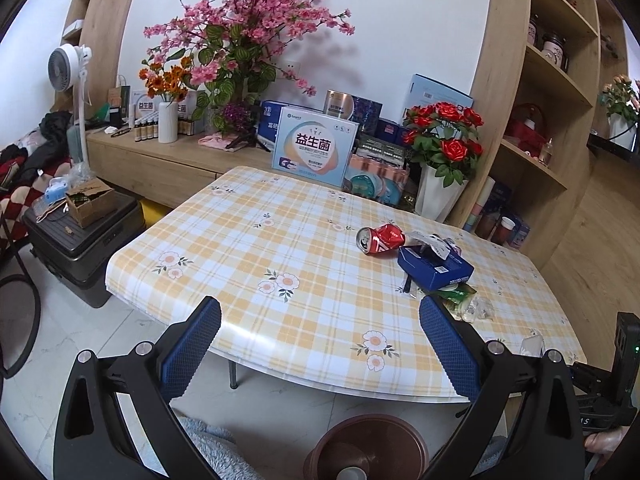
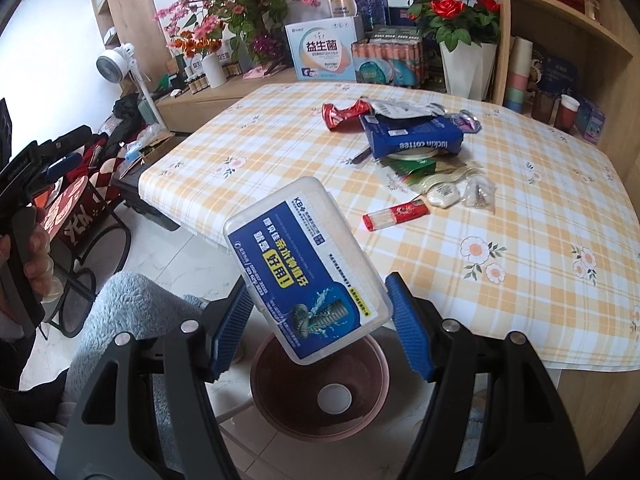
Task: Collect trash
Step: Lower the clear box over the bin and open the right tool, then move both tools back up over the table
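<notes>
right gripper (image 2: 316, 320): blue ribbed pads clamped on both sides of a clear rectangular plastic case with a blue printed label (image 2: 306, 268); case tilted, held above the bin
bin: round brown plastic basin-like bin (image 2: 320, 392) on the white floor, just off the near edge of the table, directly under the case; a white disc lies at its bottom
left gripper (image 1: 320, 344): jaws wide apart, nothing between them, hanging over the near table edge
table: yellow-and-white checked floral tablecloth (image 2: 500, 216)
trash pile: on the table, far side from the bin
- crushed red drink can (image 1: 380, 240) on its side, just beside the dark blue "luckin coffee" carton (image 1: 436, 266)
- crumpled white-and-grey wrapper (image 2: 404, 109) on top of the carton
- green packet (image 2: 416, 166) partly under the carton
- small clear plastic bag (image 2: 478, 194) just beside the green packet
- red-and-white sachet (image 2: 396, 214), the pile item nearest the bin
person: a hand (image 2: 36, 256) grips the left gripper's handle; light blue fleece (image 2: 132, 312) beside the bin
</notes>
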A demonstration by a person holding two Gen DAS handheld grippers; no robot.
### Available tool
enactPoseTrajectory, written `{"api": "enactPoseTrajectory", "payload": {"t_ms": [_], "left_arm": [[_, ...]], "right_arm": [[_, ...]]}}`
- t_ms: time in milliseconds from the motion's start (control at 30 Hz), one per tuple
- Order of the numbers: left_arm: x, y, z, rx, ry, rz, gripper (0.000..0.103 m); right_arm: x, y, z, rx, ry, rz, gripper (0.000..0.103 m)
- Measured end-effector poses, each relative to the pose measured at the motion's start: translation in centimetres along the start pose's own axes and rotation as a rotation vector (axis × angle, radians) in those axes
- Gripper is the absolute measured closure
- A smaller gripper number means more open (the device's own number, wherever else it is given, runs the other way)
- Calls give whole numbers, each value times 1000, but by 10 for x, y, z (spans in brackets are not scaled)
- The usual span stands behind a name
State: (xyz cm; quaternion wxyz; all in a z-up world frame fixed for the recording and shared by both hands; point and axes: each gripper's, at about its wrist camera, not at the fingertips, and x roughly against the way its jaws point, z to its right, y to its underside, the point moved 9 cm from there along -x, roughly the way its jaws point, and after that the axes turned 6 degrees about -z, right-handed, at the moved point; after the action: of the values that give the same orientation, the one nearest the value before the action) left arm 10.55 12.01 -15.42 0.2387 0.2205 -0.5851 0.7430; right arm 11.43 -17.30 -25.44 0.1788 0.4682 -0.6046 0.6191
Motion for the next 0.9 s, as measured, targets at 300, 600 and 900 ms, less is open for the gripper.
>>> {"api": "enactPoseTrajectory", "payload": {"t_ms": [300,600,900], "left_arm": [[-2,2,4,-15,-2,-3,6],[-1,3,7,-24,-5,-1,6],[-4,2,7,-37,-28,3,6]], "right_arm": [[7,-5,13,-24,43,40,20],[44,-20,74,-151,215,164,6],[74,-19,127,-225,341,219,6]]}}
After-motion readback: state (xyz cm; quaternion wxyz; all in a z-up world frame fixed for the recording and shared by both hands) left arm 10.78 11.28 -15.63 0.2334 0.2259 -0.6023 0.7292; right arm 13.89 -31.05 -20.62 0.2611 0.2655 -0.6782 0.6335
